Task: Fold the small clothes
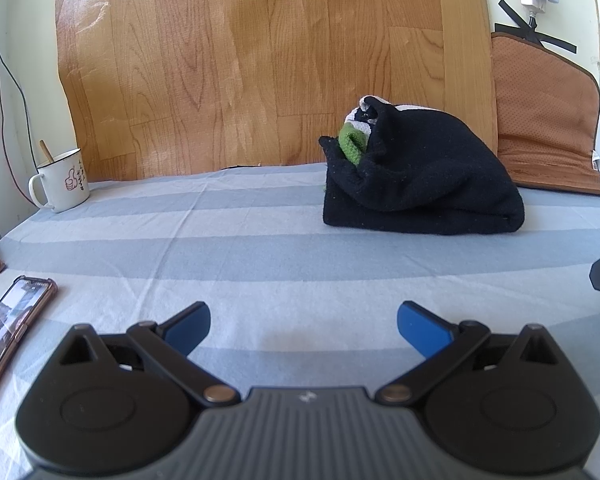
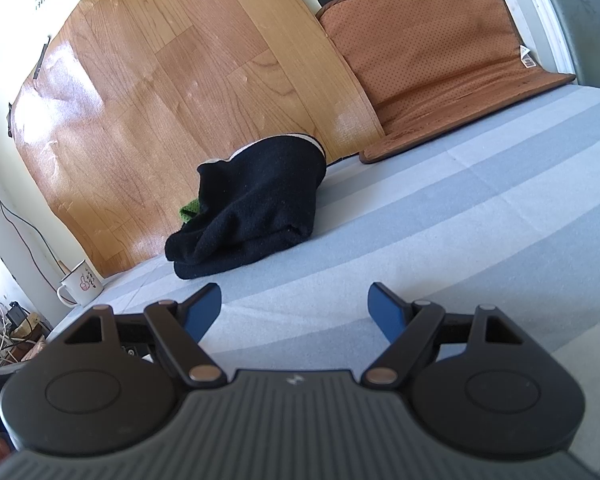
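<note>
Nearest, the left claw (image 1: 303, 320) hangs just above the striped sheet (image 1: 228, 248), its blue fingers (image 1: 192, 326) spread wide with nothing between them. The right claw (image 2: 295, 306) is spread wide as well and holds nothing. A phone (image 1: 8, 320) lies on the sheet at the left edge. Farther back, apart from both claws, sits the black garment (image 1: 416, 184), folded into a lumpy bundle with green and white cloth (image 1: 354, 140) poking out at its top. Far left stands a white mug (image 1: 62, 182). Behind, a wood-grain sheet (image 1: 260, 60) and a brown mat (image 2: 428, 52) lean against the wall.
</note>
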`<action>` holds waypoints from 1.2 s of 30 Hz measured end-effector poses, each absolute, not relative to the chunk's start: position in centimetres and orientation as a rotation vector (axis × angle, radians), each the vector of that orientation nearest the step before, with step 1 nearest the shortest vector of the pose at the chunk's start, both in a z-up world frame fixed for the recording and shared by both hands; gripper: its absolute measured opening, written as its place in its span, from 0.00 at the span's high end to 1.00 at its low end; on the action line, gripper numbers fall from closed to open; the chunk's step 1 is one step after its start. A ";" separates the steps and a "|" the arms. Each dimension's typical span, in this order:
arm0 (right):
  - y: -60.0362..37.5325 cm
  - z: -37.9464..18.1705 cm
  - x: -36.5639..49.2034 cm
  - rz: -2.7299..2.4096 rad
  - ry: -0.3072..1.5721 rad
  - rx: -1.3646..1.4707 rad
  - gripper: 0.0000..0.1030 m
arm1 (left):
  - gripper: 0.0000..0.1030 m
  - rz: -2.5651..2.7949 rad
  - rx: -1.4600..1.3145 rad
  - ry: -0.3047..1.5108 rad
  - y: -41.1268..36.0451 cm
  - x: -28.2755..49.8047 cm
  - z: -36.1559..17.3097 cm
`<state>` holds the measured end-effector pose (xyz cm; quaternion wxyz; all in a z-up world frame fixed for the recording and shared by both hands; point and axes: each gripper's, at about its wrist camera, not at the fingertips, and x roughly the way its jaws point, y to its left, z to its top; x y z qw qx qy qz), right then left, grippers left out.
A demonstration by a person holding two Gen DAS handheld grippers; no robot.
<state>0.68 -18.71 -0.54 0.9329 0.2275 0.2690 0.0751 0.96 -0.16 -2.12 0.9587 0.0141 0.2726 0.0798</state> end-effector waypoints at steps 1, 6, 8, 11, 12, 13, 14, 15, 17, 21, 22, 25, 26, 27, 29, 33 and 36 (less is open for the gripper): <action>-18.7 -0.5 0.7 0.154 0.550 0.465 0.20 | 0.00 0.162 0.029 0.554 -0.2 1.0 -2.1; -18.7 -0.5 0.7 0.153 0.550 0.466 0.20 | 0.00 0.163 0.032 0.556 -0.2 1.0 -2.2; -18.7 -0.5 0.7 0.153 0.550 0.465 0.20 | 0.00 0.164 0.034 0.556 -0.1 1.0 -2.1; -18.7 -0.5 0.6 0.153 0.550 0.466 0.20 | 0.00 0.165 0.043 0.556 -0.2 1.0 -2.2; -18.7 -0.5 0.6 0.153 0.550 0.466 0.20 | 0.00 0.165 0.046 0.555 -0.2 1.0 -2.2; -18.7 -0.5 0.7 0.153 0.550 0.466 0.20 | 0.00 0.166 0.049 0.555 -0.3 0.9 -2.2; -18.7 -0.5 0.6 0.153 0.550 0.465 0.20 | 0.00 0.166 0.051 0.555 -0.3 0.9 -2.2; -18.7 -0.5 0.6 0.152 0.550 0.465 0.20 | 0.00 0.166 0.053 0.555 -0.3 1.0 -2.2; -18.7 -0.5 0.6 0.152 0.550 0.466 0.20 | 0.00 0.166 0.056 0.554 -0.3 0.9 -2.2; -18.6 -0.5 0.7 0.152 0.549 0.466 0.20 | 0.00 0.165 0.063 0.552 -0.4 1.0 -2.2; -18.6 -0.5 0.7 0.152 0.550 0.466 0.20 | 0.00 0.165 0.064 0.552 -0.4 1.0 -2.2; -18.7 -0.5 0.7 0.152 0.550 0.466 0.20 | 0.00 0.166 0.066 0.552 -0.4 1.0 -2.2; -18.7 -0.5 0.6 0.152 0.549 0.466 0.20 | 0.00 0.166 0.066 0.552 -0.4 1.0 -2.2; -18.7 -0.5 0.7 0.152 0.550 0.466 0.20 | 0.00 0.166 0.066 0.552 -0.4 1.0 -2.2; -18.7 -0.5 0.6 0.152 0.549 0.466 0.20 | 0.00 0.166 0.067 0.552 -0.4 1.0 -2.2; -18.8 -0.3 0.6 0.150 0.547 0.467 0.20 | 0.00 0.167 0.068 0.551 -0.4 1.0 -2.2; -18.8 -0.4 0.7 0.151 0.548 0.467 0.20 | 0.00 0.167 0.067 0.552 -0.4 1.0 -2.2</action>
